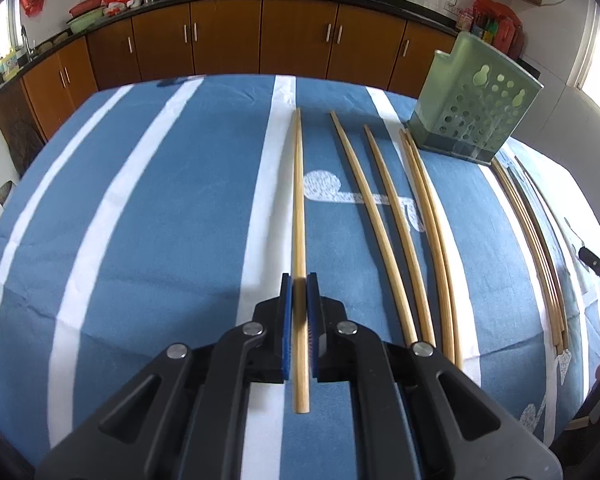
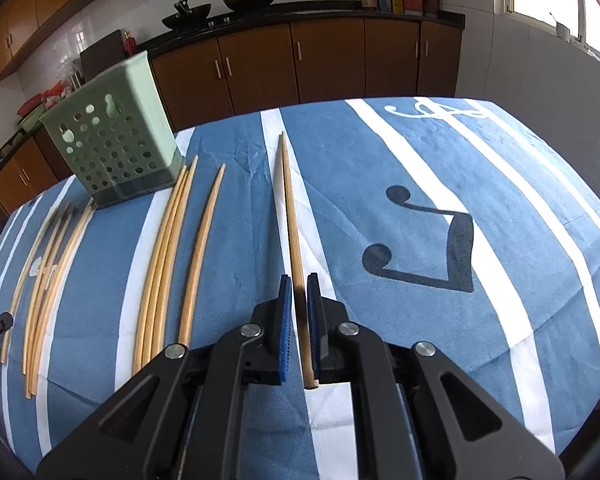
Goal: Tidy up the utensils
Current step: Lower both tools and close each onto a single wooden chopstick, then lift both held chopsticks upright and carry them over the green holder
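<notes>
Currently my left gripper (image 1: 299, 284) is clamped on a chopstick pair (image 1: 298, 200), and my right gripper (image 2: 299, 284) is clamped on another pair (image 2: 290, 216). Loose chopsticks (image 2: 162, 264) lie on the striped cloth (image 2: 500, 184) beside the green holder (image 2: 112, 148), which stands upright.

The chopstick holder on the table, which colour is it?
Pale green chopstick holder, with round holes; clearest in the right wrist view.

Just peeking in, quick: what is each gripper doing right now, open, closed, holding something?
Left gripper: closed on chopsticks.
Right gripper: closed on its own chopsticks.
</notes>
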Available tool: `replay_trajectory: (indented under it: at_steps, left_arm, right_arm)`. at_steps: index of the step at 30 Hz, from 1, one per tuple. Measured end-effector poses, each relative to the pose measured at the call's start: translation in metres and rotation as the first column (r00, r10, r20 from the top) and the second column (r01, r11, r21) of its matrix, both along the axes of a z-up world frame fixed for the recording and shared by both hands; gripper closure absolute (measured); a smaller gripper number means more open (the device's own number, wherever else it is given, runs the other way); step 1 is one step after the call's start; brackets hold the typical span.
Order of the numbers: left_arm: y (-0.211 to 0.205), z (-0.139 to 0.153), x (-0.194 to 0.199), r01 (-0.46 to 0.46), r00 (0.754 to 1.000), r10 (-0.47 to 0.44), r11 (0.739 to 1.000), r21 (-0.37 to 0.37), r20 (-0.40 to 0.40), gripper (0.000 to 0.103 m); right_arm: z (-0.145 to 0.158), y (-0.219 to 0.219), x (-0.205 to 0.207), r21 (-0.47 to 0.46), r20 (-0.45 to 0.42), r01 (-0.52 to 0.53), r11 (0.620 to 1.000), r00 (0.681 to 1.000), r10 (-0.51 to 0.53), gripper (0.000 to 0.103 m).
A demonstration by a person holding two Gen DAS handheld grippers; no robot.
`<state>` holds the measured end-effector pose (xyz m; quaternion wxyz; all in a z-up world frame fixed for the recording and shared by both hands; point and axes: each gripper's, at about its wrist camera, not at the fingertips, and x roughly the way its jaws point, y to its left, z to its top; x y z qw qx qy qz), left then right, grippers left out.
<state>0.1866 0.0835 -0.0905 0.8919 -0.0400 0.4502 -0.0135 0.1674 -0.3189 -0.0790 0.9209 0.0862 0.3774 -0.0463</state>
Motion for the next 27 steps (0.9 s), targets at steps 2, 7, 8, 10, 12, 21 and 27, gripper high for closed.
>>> replay_trajectory:
  at_steps: [2,7,8,10,12,21,27]
  left_arm:
    - [0.001,0.010,-0.002,-0.001,1.000,0.001,1.000,0.003,0.025,0.095]
    - [0.003,0.034,-0.008,-0.004,0.996,0.004,1.000,-0.001,0.091,0.095]
    - [0.003,0.036,-0.008,-0.005,0.995,0.005,1.000,0.000,0.095,0.095]
    - [0.001,0.033,-0.008,-0.004,0.996,0.004,1.000,0.009,0.087,0.095]
    - [0.001,0.024,-0.006,-0.009,0.998,0.008,1.000,0.006,0.064,0.095]
    - [-0.001,-0.001,-0.003,-0.016,1.000,0.016,1.000,-0.013,0.002,0.095]
    - [0.000,0.009,-0.007,-0.014,1.000,0.015,1.000,-0.020,0.027,0.095]
  right_arm:
    - [0.010,-0.001,-0.004,0.002,0.038,-0.001,1.000,0.999,0.001,0.094]
    - [0.020,-0.002,-0.008,0.002,0.070,-0.005,1.000,0.998,0.005,0.094]
    - [0.017,-0.002,-0.007,0.003,0.060,-0.013,1.000,0.998,0.012,0.094]
    - [0.007,-0.001,-0.004,0.010,0.019,-0.025,1.000,1.000,0.025,0.094]
    - [-0.004,-0.001,-0.002,0.020,-0.029,-0.029,0.999,0.999,0.030,0.090]
    - [-0.028,0.005,-0.001,-0.041,-0.110,-0.071,0.997,0.992,0.066,0.095]
    - [-0.008,-0.005,-0.014,0.004,-0.032,-0.053,0.999,0.998,0.054,0.096]
